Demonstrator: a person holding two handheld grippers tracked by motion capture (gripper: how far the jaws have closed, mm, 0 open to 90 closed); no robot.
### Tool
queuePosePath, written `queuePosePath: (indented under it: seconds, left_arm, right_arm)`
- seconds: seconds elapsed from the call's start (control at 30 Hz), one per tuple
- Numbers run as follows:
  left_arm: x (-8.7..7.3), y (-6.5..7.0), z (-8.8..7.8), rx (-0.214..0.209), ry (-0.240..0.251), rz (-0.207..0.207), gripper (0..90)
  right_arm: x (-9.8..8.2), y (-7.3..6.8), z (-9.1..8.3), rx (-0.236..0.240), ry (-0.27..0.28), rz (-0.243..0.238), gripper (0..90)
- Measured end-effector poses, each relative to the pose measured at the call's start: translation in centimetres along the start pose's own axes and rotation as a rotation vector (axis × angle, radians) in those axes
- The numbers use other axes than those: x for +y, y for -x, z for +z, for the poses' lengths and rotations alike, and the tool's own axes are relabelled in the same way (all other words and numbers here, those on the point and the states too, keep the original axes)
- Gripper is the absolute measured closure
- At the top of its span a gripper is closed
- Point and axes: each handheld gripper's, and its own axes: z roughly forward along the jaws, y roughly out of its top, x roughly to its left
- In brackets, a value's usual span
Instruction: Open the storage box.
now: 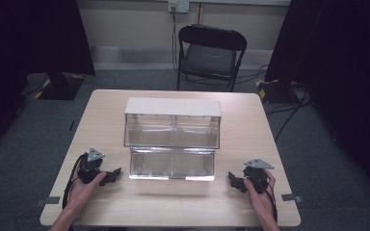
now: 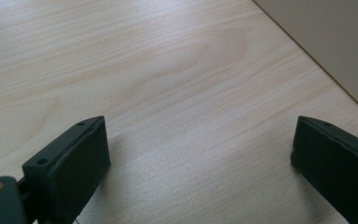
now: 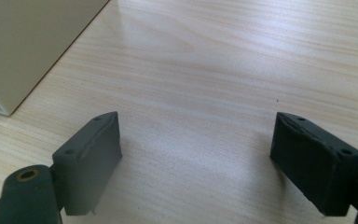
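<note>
Lying crosswise, clear organizer

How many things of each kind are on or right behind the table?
Clear drawer unit: 1
Pulled-out drawer: 1
Grippers, left and right: 2
Folding chair: 1
Total: 5

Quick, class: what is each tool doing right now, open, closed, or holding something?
Left tool: open, nothing between its jaws, just bare table.
Right tool: open, holding nothing, over the same table.
</note>
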Motion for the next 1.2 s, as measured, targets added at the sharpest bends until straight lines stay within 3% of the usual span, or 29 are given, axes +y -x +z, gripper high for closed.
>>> queuePosePath:
  seconds: [0.1, 0.2, 0.4, 0.47, 0.63, 0.83, 1.0, 1.2]
  left_arm:
    - [0.0, 0.0, -0.1, -0.006, 0.000, 0.004, 4.8]
    - [-0.1, -0.3, -0.5, 0.003, 0.004, 0.007, 15.5]
    - [-0.1, -0.1, -0.8, -0.027, 0.001, -0.020, 16.7]
    - [-0.1, 0.0, -1.0, -0.029, -0.013, 0.004, 18.2]
    - [0.1, 0.4, -1.7, -0.075, 0.025, -0.009, 19.2]
    - [0.4, 1.1, -2.9, -0.108, 0.077, 0.027, 18.7]
    - [0.6, 1.5, -3.2, -0.106, 0.079, 0.056, 18.3]
    - [0.8, 1.8, -3.9, -0.127, 0.107, 0.042, 18.8]
  right_arm:
    - [0.0, 0.0, 0.0, 0.000, 0.000, 0.000, 15.4]
    - [0.0, 0.0, 0.0, 0.001, 0.000, 0.000, 15.4]
    - [0.0, 0.0, 0.0, 0.001, 0.000, 0.000, 15.4]
    - [0.0, 0.0, 0.0, 0.001, 0.000, 0.000, 15.4]
    - [0.0, 0.0, 0.0, 0.001, 0.000, 0.000, 15.3]
    - [0.0, 0.0, 0.0, 0.003, 0.000, 0.000, 15.2]
    - [0.0, 0.0, 0.0, 0.003, 0.000, 0.000, 15.2]
    - [0.0, 0.0, 0.0, 0.003, 0.000, -0.001, 15.2]
